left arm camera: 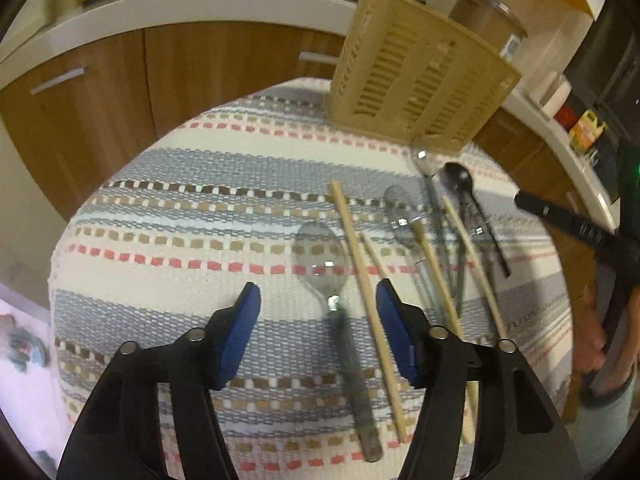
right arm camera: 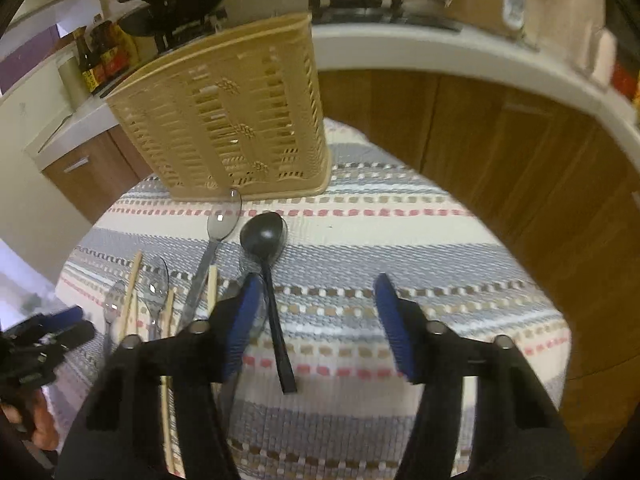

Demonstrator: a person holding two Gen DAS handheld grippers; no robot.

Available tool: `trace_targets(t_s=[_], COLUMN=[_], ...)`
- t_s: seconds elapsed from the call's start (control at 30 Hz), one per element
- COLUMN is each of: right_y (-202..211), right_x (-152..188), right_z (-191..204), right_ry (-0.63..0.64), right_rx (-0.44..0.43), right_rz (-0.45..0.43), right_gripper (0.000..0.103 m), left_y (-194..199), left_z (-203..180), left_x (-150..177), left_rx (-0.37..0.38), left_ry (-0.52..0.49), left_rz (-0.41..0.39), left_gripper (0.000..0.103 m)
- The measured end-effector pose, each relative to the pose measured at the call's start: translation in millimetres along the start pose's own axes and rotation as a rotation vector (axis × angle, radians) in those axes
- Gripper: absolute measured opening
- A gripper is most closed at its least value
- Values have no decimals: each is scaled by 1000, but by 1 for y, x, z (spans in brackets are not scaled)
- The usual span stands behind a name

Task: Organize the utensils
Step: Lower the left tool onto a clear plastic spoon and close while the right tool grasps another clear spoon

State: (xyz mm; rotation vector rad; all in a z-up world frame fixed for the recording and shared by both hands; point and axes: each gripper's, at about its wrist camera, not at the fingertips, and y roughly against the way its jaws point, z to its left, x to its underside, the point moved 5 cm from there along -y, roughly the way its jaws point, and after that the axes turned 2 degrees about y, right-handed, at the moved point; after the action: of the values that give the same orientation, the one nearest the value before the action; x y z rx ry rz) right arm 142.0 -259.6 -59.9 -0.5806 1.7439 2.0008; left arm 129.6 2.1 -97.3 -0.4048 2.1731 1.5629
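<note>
A tan slotted utensil basket (left arm camera: 420, 80) stands at the far side of a striped woven mat (left arm camera: 180, 220); it also shows in the right wrist view (right arm camera: 228, 120). Clear plastic spoons (left arm camera: 324, 264), wooden chopsticks (left arm camera: 360, 264) and a black spoon (left arm camera: 464, 184) lie loose on the mat in front of it. My left gripper (left arm camera: 318, 296) is open, hovering over the nearest clear spoon and a chopstick. My right gripper (right arm camera: 316, 292) is open above the mat, its left finger beside the black spoon (right arm camera: 266, 236). Clear spoons (right arm camera: 222, 224) and chopsticks (right arm camera: 132, 292) lie to its left.
Wooden cabinets (left arm camera: 100, 92) and a white countertop (left arm camera: 160, 8) curve behind the mat. Bottles (right arm camera: 100, 56) and a brown canister (left arm camera: 488, 16) stand on the counter. The other gripper shows at the right edge in the left wrist view (left arm camera: 568, 224) and at the left edge in the right wrist view (right arm camera: 40, 344).
</note>
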Motion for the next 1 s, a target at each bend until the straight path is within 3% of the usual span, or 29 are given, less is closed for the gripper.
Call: trace_targets(t_s=[0.13, 0.3, 0.43, 0.6, 0.67, 1.0], right_y=[-19, -27, -40, -58, -63, -80], right_x=[-12, -9, -8, -9, -10, -6], right_z=[16, 63, 92, 110, 115, 140], right_ry=[43, 103, 106, 105, 103, 173], right_rx=[-58, -219, -270, -276, -263, -174], right_rz=[85, 172, 224, 256, 270, 298], right_gripper=[42, 42, 42, 42, 42, 43], left_y=[-12, -18, -24, -30, -32, -27], left_z=[7, 11, 1, -16, -19, -8], left_x=[-6, -13, -18, -16, -16, -18], left_rx=[31, 32, -6, -129, -177, -127], left_ry=[34, 54, 17, -84, -115, -97], left_rz=[59, 88, 95, 78, 71, 85], left_gripper=[47, 46, 46, 43, 33, 32])
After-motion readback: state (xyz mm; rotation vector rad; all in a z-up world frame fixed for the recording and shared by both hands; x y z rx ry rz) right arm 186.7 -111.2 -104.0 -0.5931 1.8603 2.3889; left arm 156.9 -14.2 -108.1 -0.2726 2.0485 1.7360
